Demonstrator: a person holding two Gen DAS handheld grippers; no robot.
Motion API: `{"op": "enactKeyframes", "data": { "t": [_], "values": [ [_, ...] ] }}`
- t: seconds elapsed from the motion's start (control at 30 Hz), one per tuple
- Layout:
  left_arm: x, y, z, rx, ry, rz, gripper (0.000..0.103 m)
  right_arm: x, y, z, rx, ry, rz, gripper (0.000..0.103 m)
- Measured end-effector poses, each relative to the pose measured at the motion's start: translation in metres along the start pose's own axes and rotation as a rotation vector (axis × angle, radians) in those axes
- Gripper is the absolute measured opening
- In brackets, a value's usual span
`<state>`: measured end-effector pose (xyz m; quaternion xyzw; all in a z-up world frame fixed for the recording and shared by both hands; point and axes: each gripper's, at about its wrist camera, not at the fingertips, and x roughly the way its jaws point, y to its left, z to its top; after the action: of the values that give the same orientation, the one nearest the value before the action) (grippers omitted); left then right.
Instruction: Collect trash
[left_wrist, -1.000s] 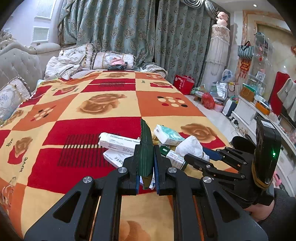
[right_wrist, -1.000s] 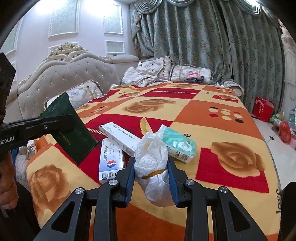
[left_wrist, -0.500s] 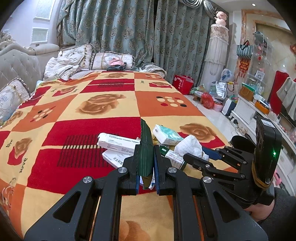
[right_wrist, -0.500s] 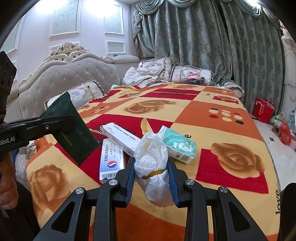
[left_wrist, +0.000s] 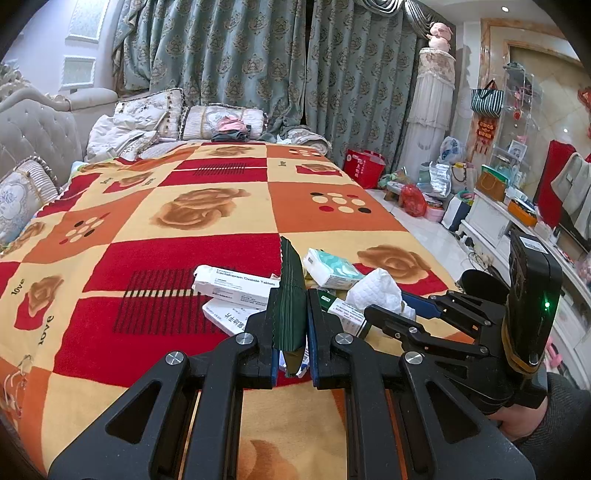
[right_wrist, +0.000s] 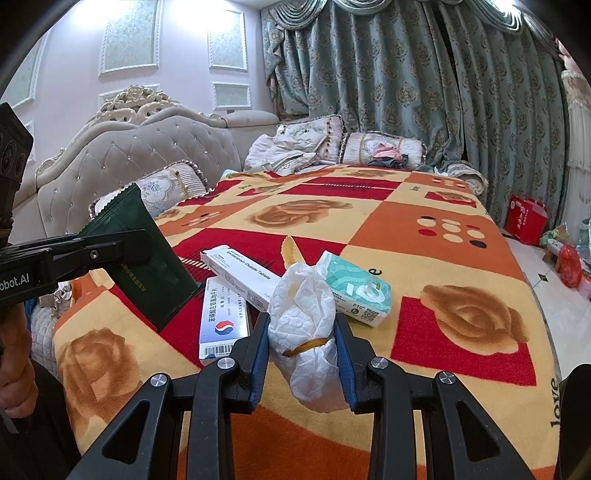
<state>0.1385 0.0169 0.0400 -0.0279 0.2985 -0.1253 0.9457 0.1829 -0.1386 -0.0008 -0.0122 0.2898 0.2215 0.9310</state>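
The left gripper (left_wrist: 290, 332) is clamping a dark green sachet (left_wrist: 291, 295) edge-on, jaws nearly closed; the right gripper (right_wrist: 301, 347) is pinching a crumpled white tissue (right_wrist: 303, 317), jaws partly apart. Nothing is shifting from a second ago, so both pieces are probably waiting for a bin. On the blanket (right_wrist: 461, 332) are lying a "Tablets" box (right_wrist: 243, 275) and a "PTG" tissue pack (right_wrist: 356, 290).

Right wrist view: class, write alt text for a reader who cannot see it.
The right gripper clamps a crumpled white tissue above a patterned blanket. Behind it lie two white medicine boxes and a teal tissue pack. At left, the left gripper holds a dark green packet.
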Motion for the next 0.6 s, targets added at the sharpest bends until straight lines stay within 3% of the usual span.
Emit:
{"op": "enactKeyframes", "data": {
  "t": [0.6],
  "values": [
    [-0.001, -0.0052, -0.0005, 0.009, -0.001, -0.005, 0.01, -0.0004, 0.001, 0.0003, -0.002, -0.002, 0.0, 0.032]
  ]
}}
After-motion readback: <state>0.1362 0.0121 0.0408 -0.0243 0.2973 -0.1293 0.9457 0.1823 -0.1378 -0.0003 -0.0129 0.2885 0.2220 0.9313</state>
